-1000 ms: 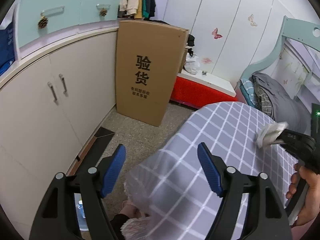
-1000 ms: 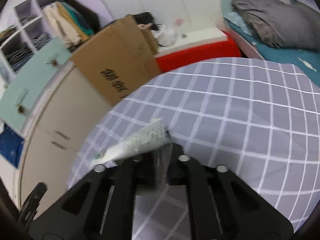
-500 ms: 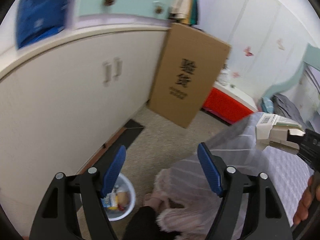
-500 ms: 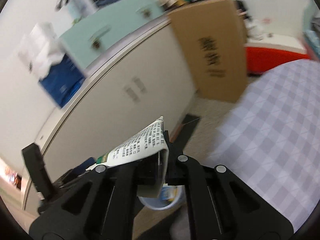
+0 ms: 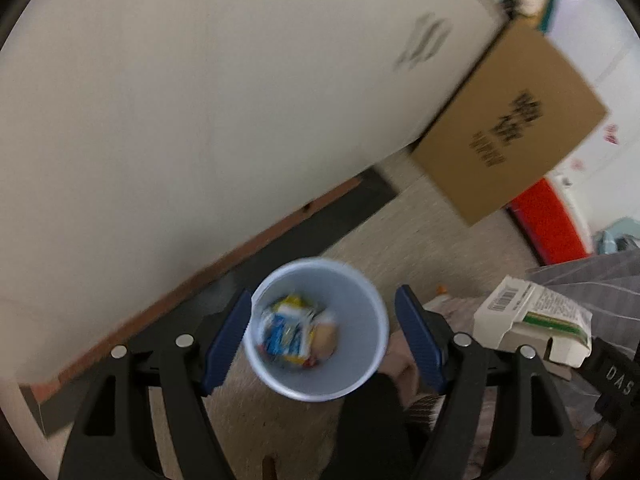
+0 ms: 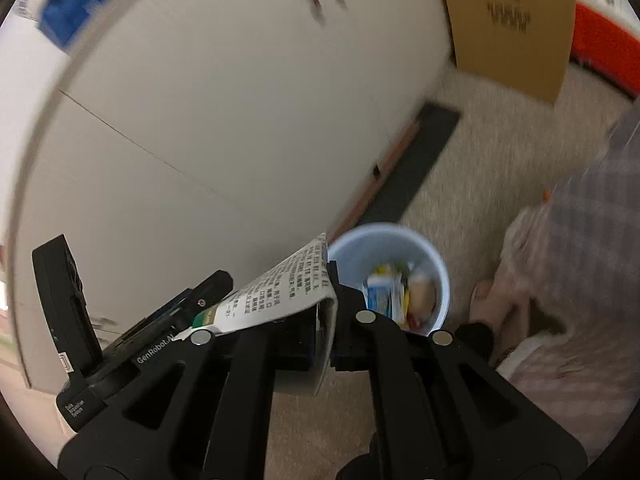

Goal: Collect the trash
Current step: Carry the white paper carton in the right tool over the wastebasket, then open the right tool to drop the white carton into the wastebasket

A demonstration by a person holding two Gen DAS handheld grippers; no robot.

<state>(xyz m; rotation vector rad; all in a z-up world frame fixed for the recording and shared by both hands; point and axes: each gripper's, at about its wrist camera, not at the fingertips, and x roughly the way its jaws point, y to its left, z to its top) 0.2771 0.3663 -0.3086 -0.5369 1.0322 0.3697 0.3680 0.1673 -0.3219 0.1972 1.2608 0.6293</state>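
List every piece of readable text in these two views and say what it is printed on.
"GenRobot.AI": left gripper body, seen in right view.
"DAS": right gripper body.
"Data Acquisition System", roughly: small label.
Carton print, barcode: too small.
Cardboard box characters: blurred.

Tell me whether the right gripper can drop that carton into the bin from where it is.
Probably yes. The right gripper, shut on the carton, hangs beside the open bin; nothing covers the bin's mouth, though the carton isn't squarely over it.
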